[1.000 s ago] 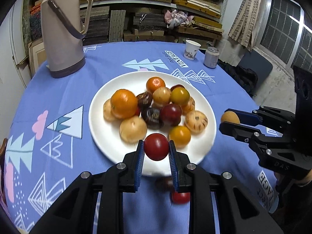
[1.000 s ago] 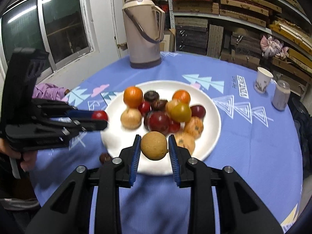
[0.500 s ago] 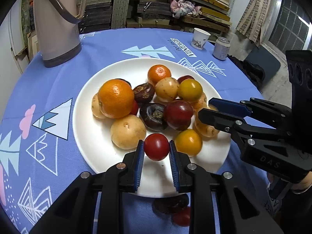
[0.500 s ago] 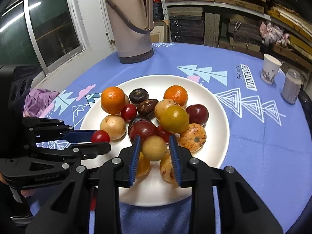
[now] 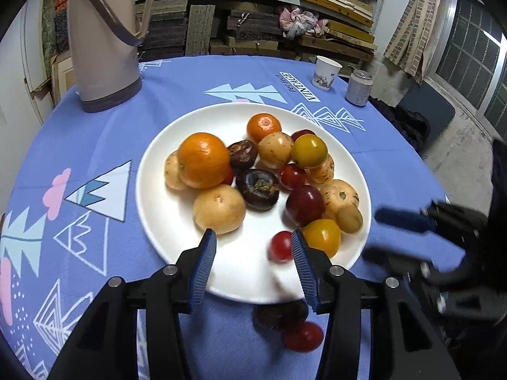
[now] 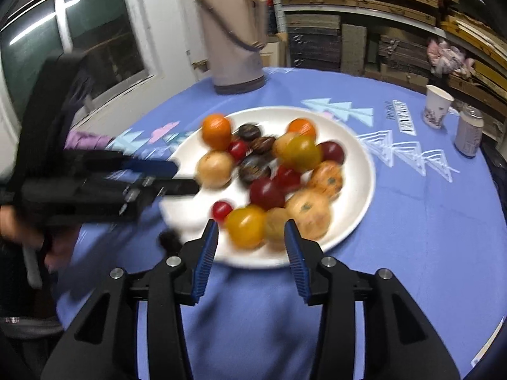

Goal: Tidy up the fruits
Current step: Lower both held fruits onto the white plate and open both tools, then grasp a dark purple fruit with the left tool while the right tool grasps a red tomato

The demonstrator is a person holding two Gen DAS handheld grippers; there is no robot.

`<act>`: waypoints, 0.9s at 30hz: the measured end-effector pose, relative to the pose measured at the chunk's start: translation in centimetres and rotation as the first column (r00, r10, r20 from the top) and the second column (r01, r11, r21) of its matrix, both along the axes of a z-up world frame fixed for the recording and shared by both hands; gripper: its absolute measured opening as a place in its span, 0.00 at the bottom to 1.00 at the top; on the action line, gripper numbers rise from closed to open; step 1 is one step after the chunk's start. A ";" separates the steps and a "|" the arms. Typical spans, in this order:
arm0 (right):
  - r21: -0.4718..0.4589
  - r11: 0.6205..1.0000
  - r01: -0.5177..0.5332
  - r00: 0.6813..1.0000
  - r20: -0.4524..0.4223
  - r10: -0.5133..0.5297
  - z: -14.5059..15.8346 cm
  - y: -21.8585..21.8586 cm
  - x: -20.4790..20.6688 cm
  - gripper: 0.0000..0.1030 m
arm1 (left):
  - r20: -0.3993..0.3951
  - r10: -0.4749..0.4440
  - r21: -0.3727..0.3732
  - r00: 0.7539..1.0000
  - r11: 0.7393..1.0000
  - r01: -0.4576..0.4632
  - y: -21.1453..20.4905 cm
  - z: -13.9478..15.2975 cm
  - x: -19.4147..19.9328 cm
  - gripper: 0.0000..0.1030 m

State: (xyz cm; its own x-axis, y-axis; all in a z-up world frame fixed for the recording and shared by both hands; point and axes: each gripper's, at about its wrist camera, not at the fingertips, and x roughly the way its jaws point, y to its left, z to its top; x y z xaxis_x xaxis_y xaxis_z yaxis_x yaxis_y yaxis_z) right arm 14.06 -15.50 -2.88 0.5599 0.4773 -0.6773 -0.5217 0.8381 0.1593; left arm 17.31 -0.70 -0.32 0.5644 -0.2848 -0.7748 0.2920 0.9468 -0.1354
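- Left gripper [image 5: 253, 264], bottom centre, spread wide, holds nothing; small red tomato [image 5: 280, 247] lies on white plate [image 5: 152, 171].
- Right gripper [image 6: 250, 247], bottom centre, likewise spread, empty.

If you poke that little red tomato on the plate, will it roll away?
Probably. The little red tomato is round and glossy, lying loose on the smooth white plate, so a nudge would likely send it rolling. It looks blurred, perhaps already moving. The left hand-held gripper is open around it, so nothing pins it.
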 end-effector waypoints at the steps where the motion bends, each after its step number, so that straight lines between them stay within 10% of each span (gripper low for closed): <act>1: -0.010 1.000 -0.026 1.000 -0.004 0.026 -0.2 0.4 -0.9 0.41 | 0.000 0.008 0.002 1.000 1.000 -0.008 0.3 0.0 -0.3 0.48; 23: -0.120 0.983 -0.139 0.987 -0.096 0.128 -4.3 7.8 -3.7 0.45 | -0.010 0.128 0.031 0.992 0.991 -0.128 4.9 -0.9 -5.6 0.63; 27: -0.122 0.985 -0.125 0.988 -0.109 0.112 -4.9 8.0 -3.2 0.29 | -0.018 0.135 0.037 0.991 0.990 -0.134 4.9 -1.2 -5.8 0.65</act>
State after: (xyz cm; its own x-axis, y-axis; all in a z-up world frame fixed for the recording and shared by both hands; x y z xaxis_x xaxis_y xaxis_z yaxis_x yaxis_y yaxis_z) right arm 10.88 -7.51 -7.75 0.4299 0.4417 -0.7874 -0.6053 0.7881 0.1116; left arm 11.54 4.22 -1.52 0.5794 -0.1790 -0.7951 0.1588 0.9817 -0.1053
